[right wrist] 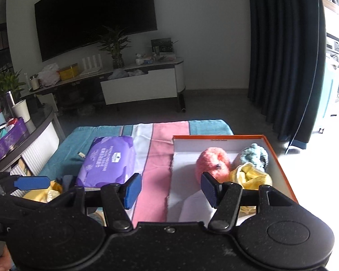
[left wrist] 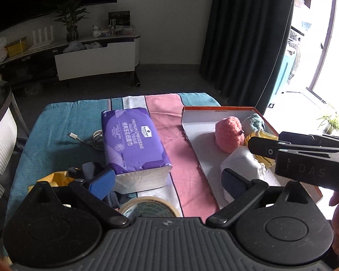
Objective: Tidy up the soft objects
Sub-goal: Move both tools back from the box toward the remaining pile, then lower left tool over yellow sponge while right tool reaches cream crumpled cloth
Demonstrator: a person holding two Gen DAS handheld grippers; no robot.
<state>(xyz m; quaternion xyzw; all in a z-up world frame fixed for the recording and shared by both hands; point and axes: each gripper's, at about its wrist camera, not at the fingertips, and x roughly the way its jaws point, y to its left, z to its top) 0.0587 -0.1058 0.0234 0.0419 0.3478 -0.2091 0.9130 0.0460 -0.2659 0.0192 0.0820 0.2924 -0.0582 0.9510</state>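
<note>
An orange-rimmed box (left wrist: 217,108) (right wrist: 217,137) with a white inside stands on the right of the striped cloth. In it lie a pink fluffy ball (left wrist: 229,135) (right wrist: 211,161), a teal knitted piece (left wrist: 255,122) (right wrist: 255,154), a yellow soft item (left wrist: 263,158) (right wrist: 252,177) and a white soft item (left wrist: 239,162) (right wrist: 195,205). A purple tissue pack (left wrist: 133,144) (right wrist: 108,160) lies to the left of the box. My left gripper (left wrist: 168,183) hangs open over the pack's near corner, holding nothing. My right gripper (right wrist: 171,190) is open and empty above the box's near left edge; its black fingers (left wrist: 264,149) reach over the box.
Yellow fabric (left wrist: 49,181) (right wrist: 45,192) and a dark cloth (left wrist: 90,169) lie at the near left. A tape roll (left wrist: 147,205) sits close below my left gripper. A white cable (left wrist: 85,139) lies left of the pack. A side table (right wrist: 34,131) stands to the left.
</note>
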